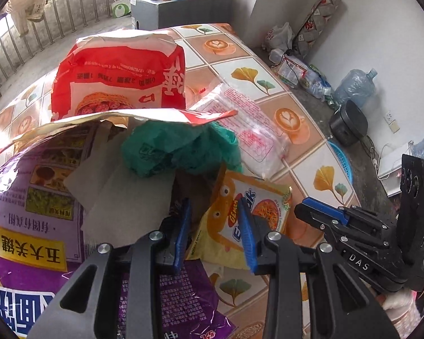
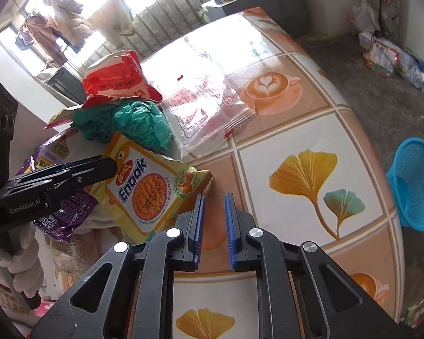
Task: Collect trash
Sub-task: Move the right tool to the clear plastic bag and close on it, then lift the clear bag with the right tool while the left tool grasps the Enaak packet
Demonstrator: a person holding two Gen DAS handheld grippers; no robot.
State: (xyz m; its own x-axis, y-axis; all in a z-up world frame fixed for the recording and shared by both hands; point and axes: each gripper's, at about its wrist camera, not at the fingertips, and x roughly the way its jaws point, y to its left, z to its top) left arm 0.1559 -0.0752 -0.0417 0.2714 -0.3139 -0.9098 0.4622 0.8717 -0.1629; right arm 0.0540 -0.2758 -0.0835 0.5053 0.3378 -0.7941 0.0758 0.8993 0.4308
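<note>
My right gripper (image 2: pixel 214 226), narrowly parted over bare table (image 2: pixel 282 130), holds nothing, while my left gripper (image 1: pixel 214 231), nearer, straddles the noodle packet's (image 2: pixel 152 186) corner, its length running toward the pile, without pinching it.

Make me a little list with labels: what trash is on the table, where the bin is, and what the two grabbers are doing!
table: tablecloth with coffee cups and ginkgo leaves
trash pile: yellow noodle packet, crumpled green bag, red paper bag, purple wrapper, clear wrapper
bin: blue basket on the floor beside the table
left gripper: jaws partly apart, at the yellow noodle packet's corner; grip unclear
right gripper: narrow gap, nothing between the fingers, above bare tablecloth
</note>
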